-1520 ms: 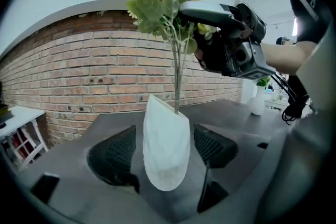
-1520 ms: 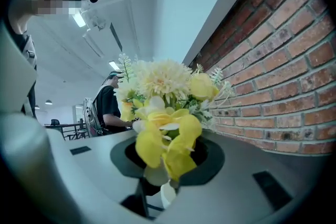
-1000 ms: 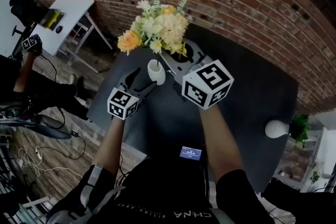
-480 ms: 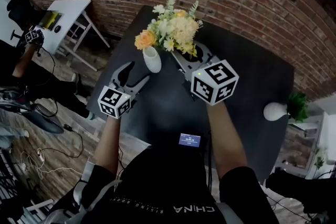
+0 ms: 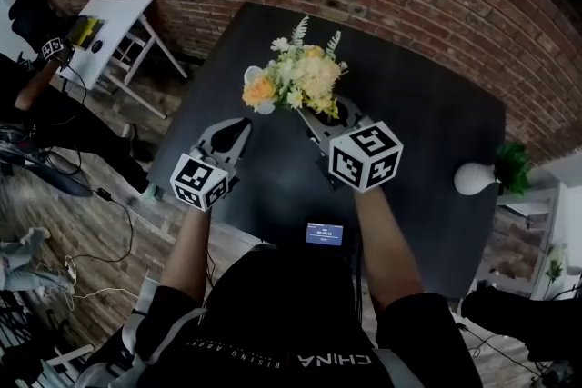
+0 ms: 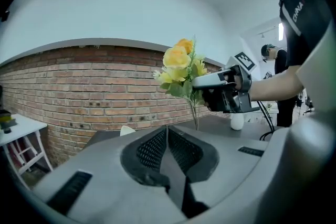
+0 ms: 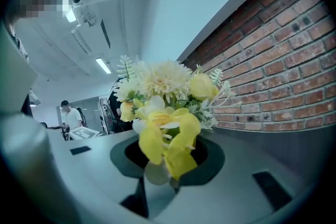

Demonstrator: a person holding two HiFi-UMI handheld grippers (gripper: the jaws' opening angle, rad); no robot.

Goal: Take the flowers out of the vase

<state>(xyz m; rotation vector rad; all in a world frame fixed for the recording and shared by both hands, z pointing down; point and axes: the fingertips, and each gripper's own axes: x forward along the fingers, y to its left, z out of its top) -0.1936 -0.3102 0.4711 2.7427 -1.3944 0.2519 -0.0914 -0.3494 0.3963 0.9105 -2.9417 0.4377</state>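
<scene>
Bouquet of yellow, cream and orange flowers clamped by its stems in right gripper; left gripper jaws have just closed, empty

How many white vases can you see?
2. One vase sits beside the bouquet, just ahead of the left tool; the other vase stands near the table's right edge.

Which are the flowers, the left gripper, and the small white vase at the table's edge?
flowers [image 5: 305, 77], head view, cream blooms mid-bunch.
left gripper [image 5: 240, 128], head view, tips of its shut jaws.
white vase [image 5: 473, 178], head view, its round belly.
</scene>
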